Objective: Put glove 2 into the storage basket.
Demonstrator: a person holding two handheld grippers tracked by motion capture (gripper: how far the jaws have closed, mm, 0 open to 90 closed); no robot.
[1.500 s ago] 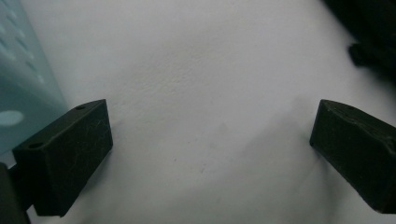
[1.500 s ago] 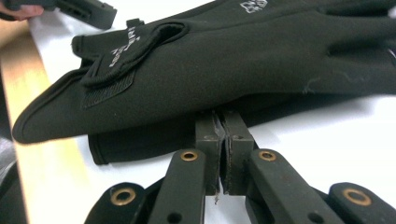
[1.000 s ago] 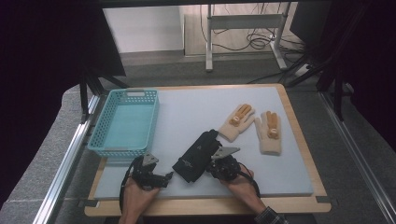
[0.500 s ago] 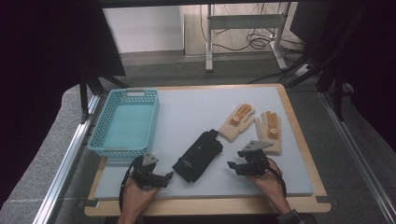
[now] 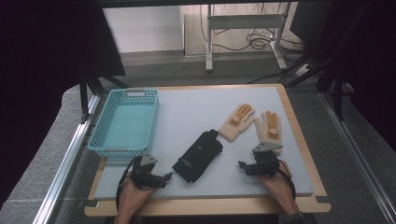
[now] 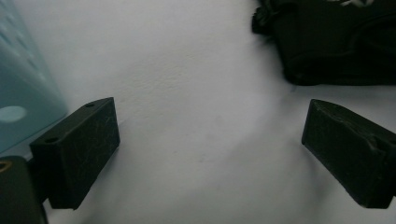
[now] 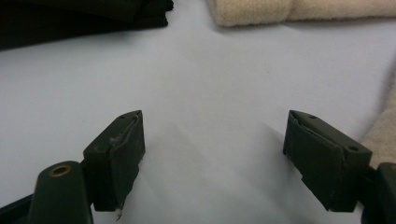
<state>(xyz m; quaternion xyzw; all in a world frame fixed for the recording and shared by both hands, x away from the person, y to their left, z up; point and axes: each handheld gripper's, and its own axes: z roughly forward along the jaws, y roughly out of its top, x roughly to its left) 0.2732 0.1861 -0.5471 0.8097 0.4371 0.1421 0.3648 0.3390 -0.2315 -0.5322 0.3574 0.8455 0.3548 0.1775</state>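
Observation:
A black glove (image 5: 198, 156) lies flat on the pale mat (image 5: 187, 107), between my two grippers. Two beige gloves (image 5: 238, 120) (image 5: 270, 127) lie side by side to its right. My left gripper (image 5: 164, 176) rests low on the mat left of the black glove, open; its jaws have just been closing a little with nothing between them. In the left gripper view the gripper (image 6: 210, 149) faces bare mat, the black glove (image 6: 336, 42) ahead. My right gripper (image 5: 242, 165) stands open right of the black glove; its jaws (image 7: 215, 158) have just been opening, empty, near a beige glove (image 7: 299, 9).
A turquoise plastic basket (image 5: 125, 123) stands at the mat's left side, its wall (image 6: 21, 93) close beside my left gripper. A wooden border (image 5: 205, 205) frames the mat. Metal rails run along both sides of the table.
My right gripper has drawn away to the right from the black glove and its jaws have spread wide. The black glove stays on the mat. The left hand has kept still.

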